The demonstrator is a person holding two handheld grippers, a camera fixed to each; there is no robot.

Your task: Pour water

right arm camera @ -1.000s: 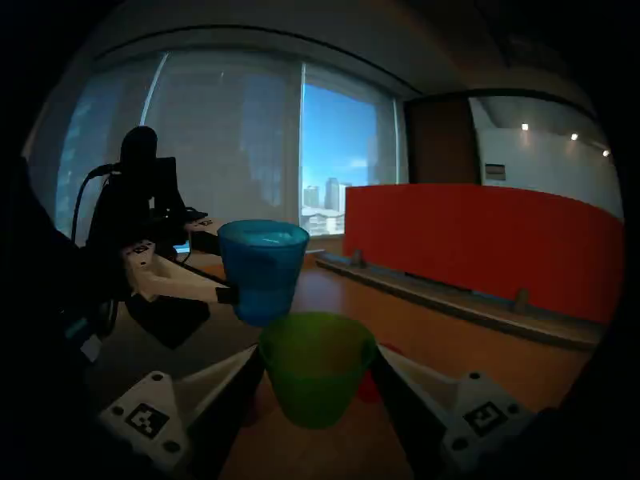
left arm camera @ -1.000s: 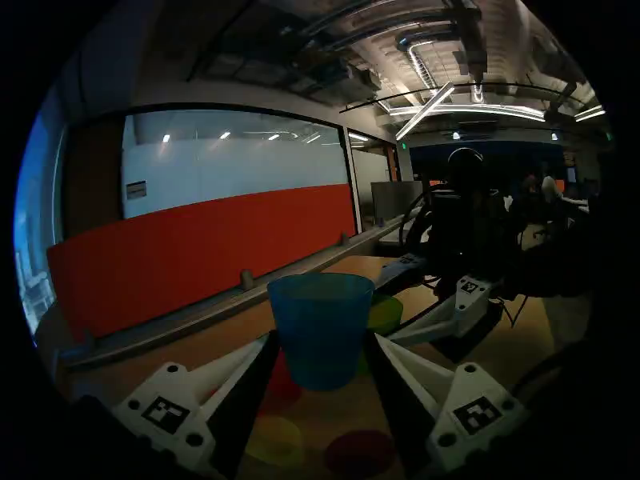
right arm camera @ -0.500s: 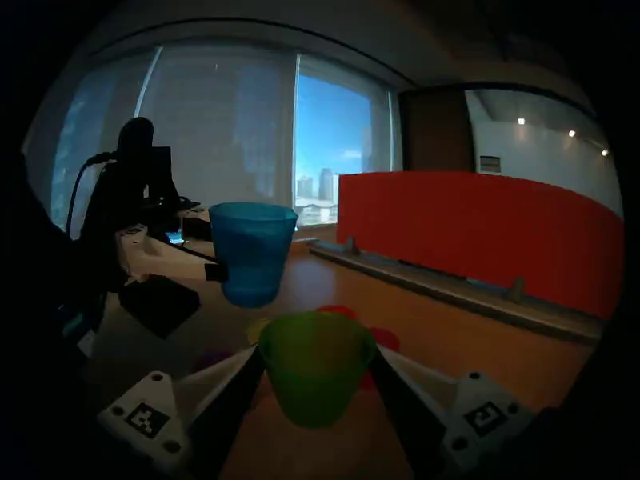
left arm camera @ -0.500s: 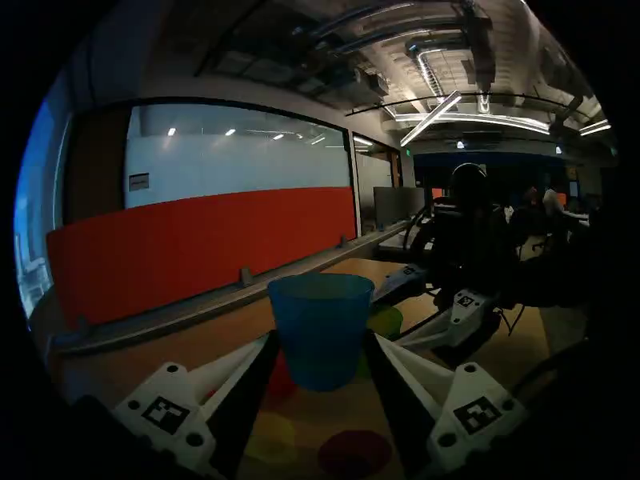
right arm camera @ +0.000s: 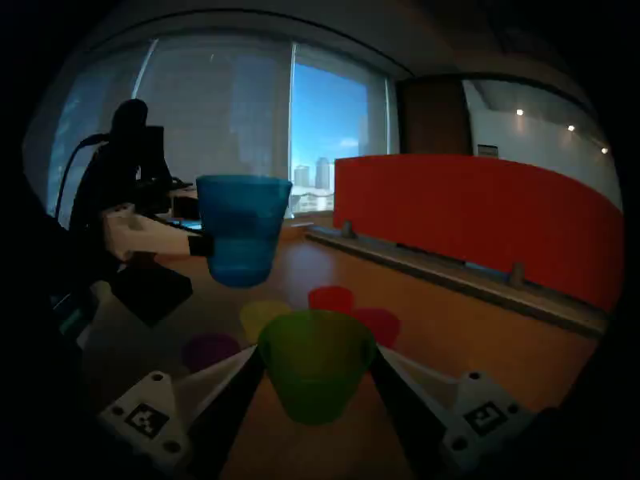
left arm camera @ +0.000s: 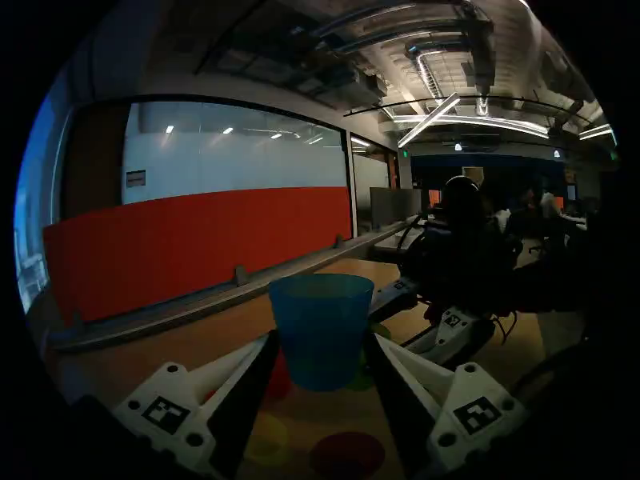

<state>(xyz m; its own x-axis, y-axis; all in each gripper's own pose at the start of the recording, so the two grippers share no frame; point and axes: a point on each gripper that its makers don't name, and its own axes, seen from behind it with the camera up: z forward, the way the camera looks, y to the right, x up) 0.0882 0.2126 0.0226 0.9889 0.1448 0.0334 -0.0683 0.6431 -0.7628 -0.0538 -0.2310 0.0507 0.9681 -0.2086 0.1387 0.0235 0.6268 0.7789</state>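
In the left gripper view, my left gripper [left arm camera: 322,342] is shut on an upright blue cup [left arm camera: 322,328]. Behind it to the right are the right gripper's white fingers [left arm camera: 450,330], with a sliver of green cup [left arm camera: 376,330] showing past the blue one. In the right gripper view, my right gripper [right arm camera: 317,358] is shut on an upright green cup [right arm camera: 316,364]. The blue cup [right arm camera: 240,228] hangs higher and to the left there, held above the desk by the left gripper's fingers [right arm camera: 152,238]. I cannot tell whether either cup holds water.
Several empty cups stand on the wooden desk [right arm camera: 448,336] below: red [right arm camera: 330,298], yellow [right arm camera: 264,316], purple [right arm camera: 210,350] and another red [right arm camera: 382,324]. A red partition [right arm camera: 480,216] with a grey rail [right arm camera: 448,276] bounds the far side. A person's dark shape [left arm camera: 464,256] is behind the grippers.
The blue cup now sits higher and further left in the right gripper view. The right gripper and green cup have sunk in the left gripper view. More of the table cups show.
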